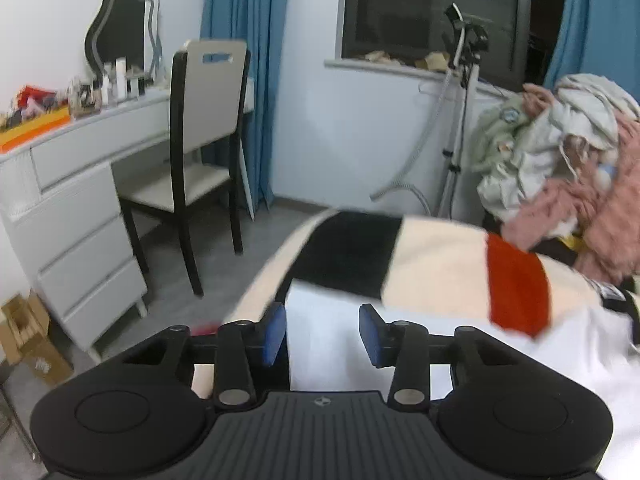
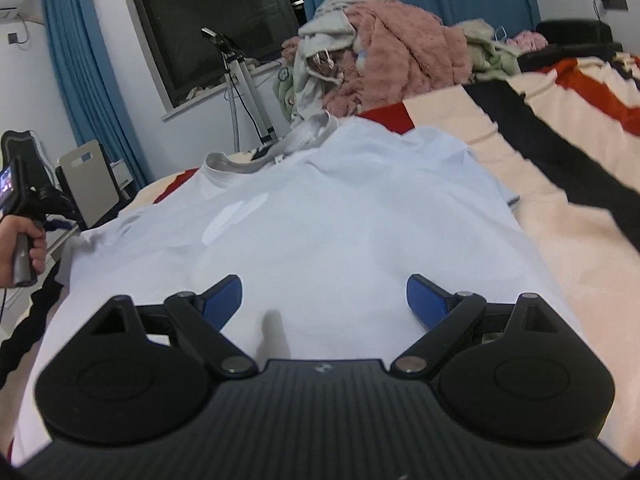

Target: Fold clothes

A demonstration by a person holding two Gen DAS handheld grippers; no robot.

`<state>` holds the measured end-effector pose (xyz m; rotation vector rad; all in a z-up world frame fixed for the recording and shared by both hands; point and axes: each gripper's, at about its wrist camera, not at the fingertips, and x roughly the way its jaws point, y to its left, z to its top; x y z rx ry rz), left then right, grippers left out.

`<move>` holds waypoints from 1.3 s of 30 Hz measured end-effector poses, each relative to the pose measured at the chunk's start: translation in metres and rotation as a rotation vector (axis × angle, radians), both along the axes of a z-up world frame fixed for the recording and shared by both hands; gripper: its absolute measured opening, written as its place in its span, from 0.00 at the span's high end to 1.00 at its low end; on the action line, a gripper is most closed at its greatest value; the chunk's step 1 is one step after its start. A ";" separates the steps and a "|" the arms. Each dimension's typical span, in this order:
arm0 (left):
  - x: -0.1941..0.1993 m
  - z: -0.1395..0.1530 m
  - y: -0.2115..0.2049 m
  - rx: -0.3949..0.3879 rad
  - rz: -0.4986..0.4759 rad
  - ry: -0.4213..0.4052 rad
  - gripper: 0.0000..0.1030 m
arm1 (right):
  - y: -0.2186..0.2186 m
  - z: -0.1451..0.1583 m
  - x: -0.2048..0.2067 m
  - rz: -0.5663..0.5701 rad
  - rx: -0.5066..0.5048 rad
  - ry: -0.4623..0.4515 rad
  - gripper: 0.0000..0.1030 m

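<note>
While a white shirt lies spread flat on the bed, collar toward the far end, the right gripper hovers low over its near hem with its blue fingers spread wide and nothing between them. Across the bed's left edge, the left gripper points over the shirt's side; its fingers stand partly apart, cloth showing in the gap but not pinched. In the right view that gripper is seen in the person's hand beside the bed. The striped blanket is cream, black and red. A clothes pile sits beyond the collar. A small round emblem marks each gripper body; no writing is readable. A chair stands at the white desk, whose bottles' labels are too blurred to read.
</note>
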<state>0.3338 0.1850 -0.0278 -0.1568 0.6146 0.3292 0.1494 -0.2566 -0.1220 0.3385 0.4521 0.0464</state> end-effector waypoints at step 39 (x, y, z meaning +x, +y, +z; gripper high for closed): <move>-0.377 0.008 -0.030 -0.216 -0.280 0.562 0.98 | -0.033 0.071 -0.150 -0.202 -0.021 -0.024 0.12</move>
